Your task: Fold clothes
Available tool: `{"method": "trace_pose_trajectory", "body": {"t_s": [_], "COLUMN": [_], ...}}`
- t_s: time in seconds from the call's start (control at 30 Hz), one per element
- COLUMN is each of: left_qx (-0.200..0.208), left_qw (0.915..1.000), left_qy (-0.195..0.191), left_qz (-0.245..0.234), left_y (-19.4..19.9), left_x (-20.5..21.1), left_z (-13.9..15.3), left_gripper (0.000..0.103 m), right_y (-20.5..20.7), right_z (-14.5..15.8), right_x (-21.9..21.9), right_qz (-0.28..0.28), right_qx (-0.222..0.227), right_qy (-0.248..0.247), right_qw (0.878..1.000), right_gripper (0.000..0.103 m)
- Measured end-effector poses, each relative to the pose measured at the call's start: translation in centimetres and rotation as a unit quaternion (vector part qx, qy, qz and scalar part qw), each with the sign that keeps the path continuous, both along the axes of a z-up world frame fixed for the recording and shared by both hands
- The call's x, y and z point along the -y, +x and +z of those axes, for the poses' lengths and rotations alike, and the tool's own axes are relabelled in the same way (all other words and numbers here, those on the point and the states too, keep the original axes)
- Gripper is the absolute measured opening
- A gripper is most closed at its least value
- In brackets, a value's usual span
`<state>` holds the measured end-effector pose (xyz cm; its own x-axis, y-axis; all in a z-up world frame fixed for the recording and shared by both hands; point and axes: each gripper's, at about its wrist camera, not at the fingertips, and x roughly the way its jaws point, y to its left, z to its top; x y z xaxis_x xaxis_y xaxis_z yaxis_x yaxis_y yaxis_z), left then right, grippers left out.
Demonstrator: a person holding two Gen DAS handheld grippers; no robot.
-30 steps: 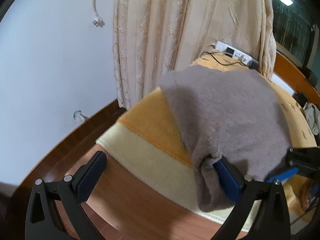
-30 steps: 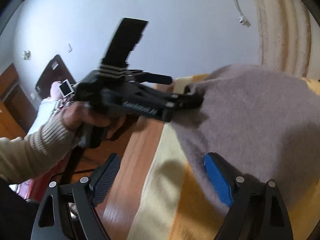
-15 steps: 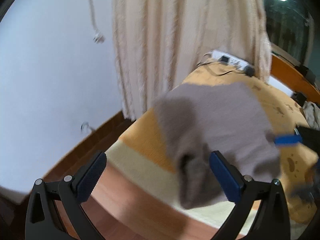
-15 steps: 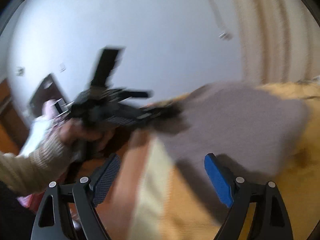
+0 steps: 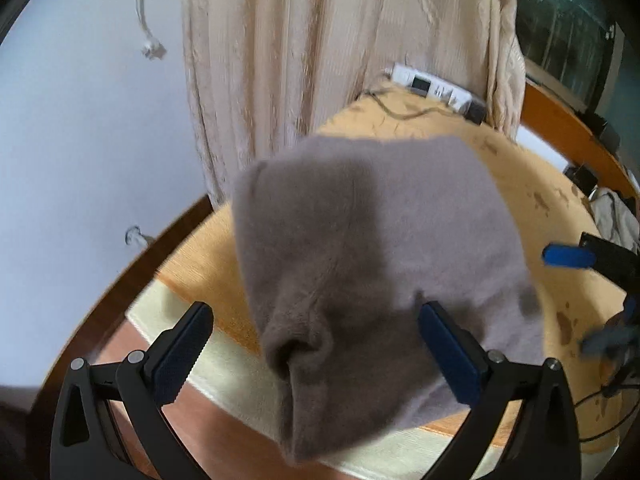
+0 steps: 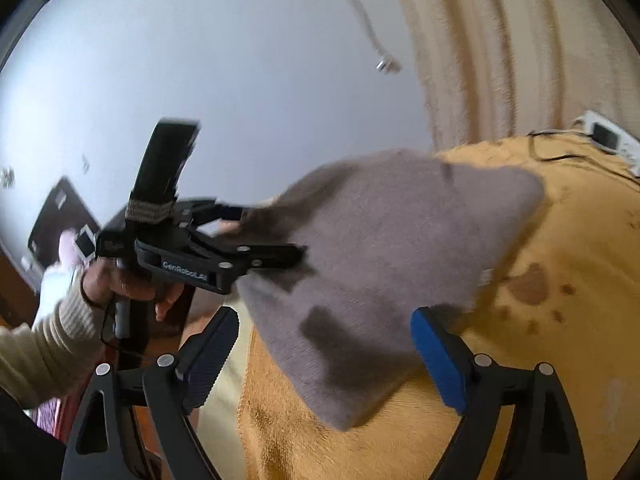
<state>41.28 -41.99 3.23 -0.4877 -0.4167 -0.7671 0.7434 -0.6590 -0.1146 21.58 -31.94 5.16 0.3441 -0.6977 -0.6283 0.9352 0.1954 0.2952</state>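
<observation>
On the orange blanket (image 5: pixel 516 184) over the wooden table (image 5: pixel 224 428): 1 folded grey sweater (image 5: pixel 372 232), its near corner hanging past the edge. My left gripper (image 5: pixel 316 344) stands released, that corner between its fingers, untouched. My right gripper (image 6: pixel 324 344) also released, poised above the sweater's side.

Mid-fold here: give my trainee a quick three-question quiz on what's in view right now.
1. True or false: the right gripper is clamped shut on the grey sweater.
2. What does the sweater lie on? A) orange blanket B) bare floor C) a chair
3. Fill in: the white power strip lies at the foot of the ____.
Key: 1 false, its jaws stand wide open; 2 A; 3 curtain.
</observation>
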Motion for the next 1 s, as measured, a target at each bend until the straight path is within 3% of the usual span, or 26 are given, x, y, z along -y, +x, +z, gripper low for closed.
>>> {"method": "trace_pose_trajectory", "body": {"t_s": [0.17,0.23,0.4,0.53,0.73,0.77,0.9,1.0], "left_qx": [-0.031,-0.028,-0.011,0.011,0.083,0.092,0.074,0.072], "left_qw": [0.9985,0.9974,0.9941,0.9917,0.9776,0.9754,0.9789,0.9767], "left_qy": [-0.044,-0.067,-0.101,-0.104,-0.144,-0.15,-0.143,-0.156], "left_qz": [0.004,0.006,0.039,0.075,0.13,0.133,0.126,0.129], "left_y": [-0.7,-1.4,-3.0,-3.7,-4.4,-4.6,-4.6,-4.8], "left_x": [-3.5,-5.0,-7.9,-9.4,-11.6,-12.0,-12.9,-13.6], "left_z": [3.3,4.3,5.1,4.6,4.3,4.3,4.6,4.9], "left_gripper": [0.103,0.103,0.103,0.103,0.103,0.103,0.103,0.103], "right_y": [-1.5,-1.8,-2.3,-2.8,-0.1,-0.2,-0.7,-0.6], "right_z": [3.5,4.3,3.8,3.3,2.7,2.6,2.6,3.4], "right_x": [-3.7,-5.2,-6.7,-6.9,-8.1,-8.2,-8.8,-9.5], "right_qz": [-0.078,-0.112,-0.149,-0.152,-0.112,-0.11,-0.111,-0.117], "right_qx": [-0.01,-0.036,-0.063,-0.04,-0.116,-0.11,-0.086,-0.1], "right_qy": [-0.073,-0.087,-0.097,-0.064,-0.05,-0.049,-0.048,-0.058], "right_qw": [0.994,0.989,0.982,0.985,0.986,0.987,0.989,0.986], "right_gripper": [0.091,0.099,0.102,0.102,0.102,0.102,0.102,0.102]}}
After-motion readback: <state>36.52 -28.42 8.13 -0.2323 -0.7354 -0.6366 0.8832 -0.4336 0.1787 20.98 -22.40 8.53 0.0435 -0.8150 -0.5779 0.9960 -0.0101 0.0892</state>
